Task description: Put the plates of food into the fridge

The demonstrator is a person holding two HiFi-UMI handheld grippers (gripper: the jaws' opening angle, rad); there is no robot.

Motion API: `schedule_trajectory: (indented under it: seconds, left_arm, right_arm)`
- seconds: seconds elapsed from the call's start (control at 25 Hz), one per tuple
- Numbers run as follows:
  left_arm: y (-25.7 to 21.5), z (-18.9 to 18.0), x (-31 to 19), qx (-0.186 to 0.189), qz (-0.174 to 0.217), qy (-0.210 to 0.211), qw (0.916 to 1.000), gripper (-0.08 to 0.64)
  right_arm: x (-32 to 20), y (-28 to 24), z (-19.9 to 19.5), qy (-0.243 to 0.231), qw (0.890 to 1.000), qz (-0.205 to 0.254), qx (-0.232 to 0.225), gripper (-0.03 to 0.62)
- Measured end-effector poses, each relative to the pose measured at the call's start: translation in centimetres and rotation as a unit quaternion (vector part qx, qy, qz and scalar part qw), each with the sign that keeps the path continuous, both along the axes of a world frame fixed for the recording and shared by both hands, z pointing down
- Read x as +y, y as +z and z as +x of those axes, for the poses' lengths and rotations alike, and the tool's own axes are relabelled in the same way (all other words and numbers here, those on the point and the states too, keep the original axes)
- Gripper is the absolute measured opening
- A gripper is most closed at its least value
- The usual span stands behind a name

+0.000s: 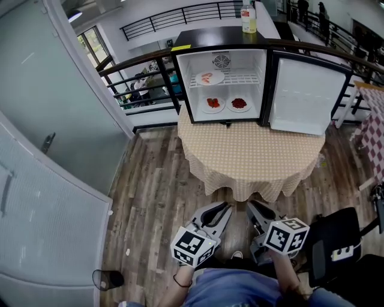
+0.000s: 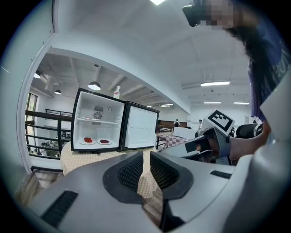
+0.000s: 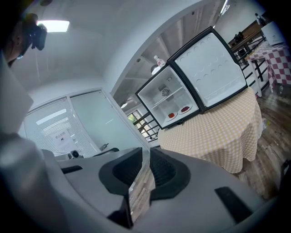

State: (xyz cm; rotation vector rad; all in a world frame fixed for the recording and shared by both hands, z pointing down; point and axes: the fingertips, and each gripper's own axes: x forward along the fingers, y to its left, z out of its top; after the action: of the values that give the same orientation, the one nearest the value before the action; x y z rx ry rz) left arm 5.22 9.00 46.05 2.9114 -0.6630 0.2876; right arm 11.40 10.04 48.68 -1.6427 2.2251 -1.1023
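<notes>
A small black fridge (image 1: 222, 36) stands on a round table with a beige checked cloth (image 1: 252, 159), its door (image 1: 307, 96) swung open to the right. Inside, one plate of food (image 1: 209, 78) lies on the upper shelf. Two plates with red food (image 1: 213, 104) (image 1: 239, 104) sit on the fridge floor and also show in the left gripper view (image 2: 88, 140). My left gripper (image 1: 227, 210) and right gripper (image 1: 252, 208) hang side by side low in front of the table. Each has only a narrow gap between its jaws and holds nothing (image 2: 146, 170) (image 3: 145, 160).
A bottle (image 1: 248, 18) stands on top of the fridge. A glass partition (image 1: 42, 120) runs along the left and a dark railing (image 1: 144, 60) behind the table. A black chair (image 1: 339, 243) is at my right, a red checked table (image 1: 375, 129) beyond it.
</notes>
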Motion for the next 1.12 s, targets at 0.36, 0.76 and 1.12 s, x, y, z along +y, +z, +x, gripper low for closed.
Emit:
schedule_trajectory:
  seconds: [0.36, 0.76, 1.12]
  left_arm:
    - [-0.5, -2.1, 0.9, -0.015, 0.005, 0.04, 0.9991, 0.044]
    - [-0.3, -5.3, 1.7, -0.02, 0.005, 0.058, 0.9981, 0.044]
    - [-1.2, -5.5, 2.4, -0.011, 0.01, 0.078, 0.9968, 0.044]
  right_arm:
    - [-0.3, -1.0, -2.3, 0.024, 1.0, 0.0, 0.017, 0.06]
    - [0.5, -1.3, -4.9, 0.041, 0.999, 0.003, 0.033, 0.055]
    - [2.0, -1.9, -3.6, 0.08, 0.996, 0.006, 0.044, 0.055]
